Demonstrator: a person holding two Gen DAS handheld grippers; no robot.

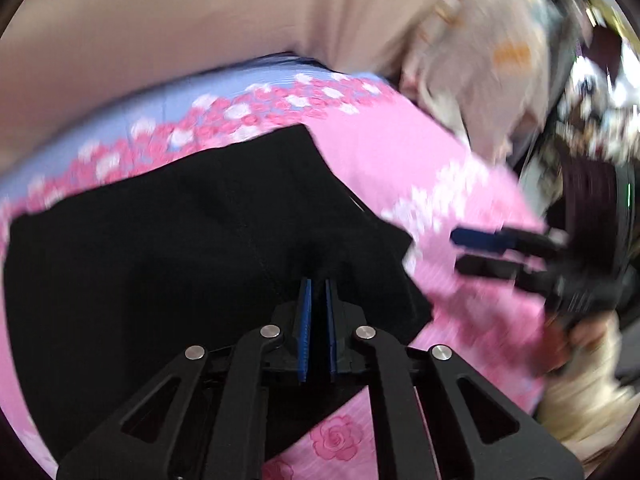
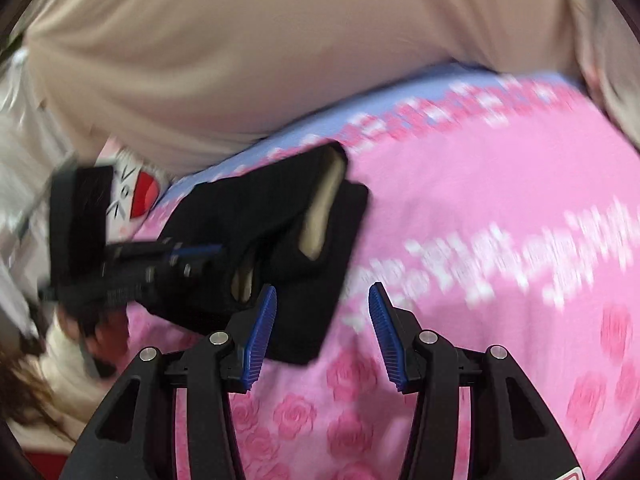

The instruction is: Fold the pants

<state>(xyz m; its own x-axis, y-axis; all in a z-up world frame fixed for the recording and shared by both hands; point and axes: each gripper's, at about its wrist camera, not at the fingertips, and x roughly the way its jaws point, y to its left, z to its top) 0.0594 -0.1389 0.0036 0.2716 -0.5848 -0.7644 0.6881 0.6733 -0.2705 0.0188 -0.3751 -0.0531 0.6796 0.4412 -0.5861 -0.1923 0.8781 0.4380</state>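
On the pink rose-print bedsheet (image 2: 460, 208), the black pants (image 1: 180, 248) lie in a bunched, partly folded heap, and the left gripper (image 1: 318, 292) has its blue pads drawn together over the near edge of the cloth, which appears to be pinched between them, though the dark fabric makes the bite hard to judge. The risk, as I read it, is a thin grip on only one layer: a pull could slip free or drag the heap crooked and undo the fold. The right gripper (image 2: 322, 300) stands half open with nothing between its pads, just beside the pants' near corner, over bare sheet.
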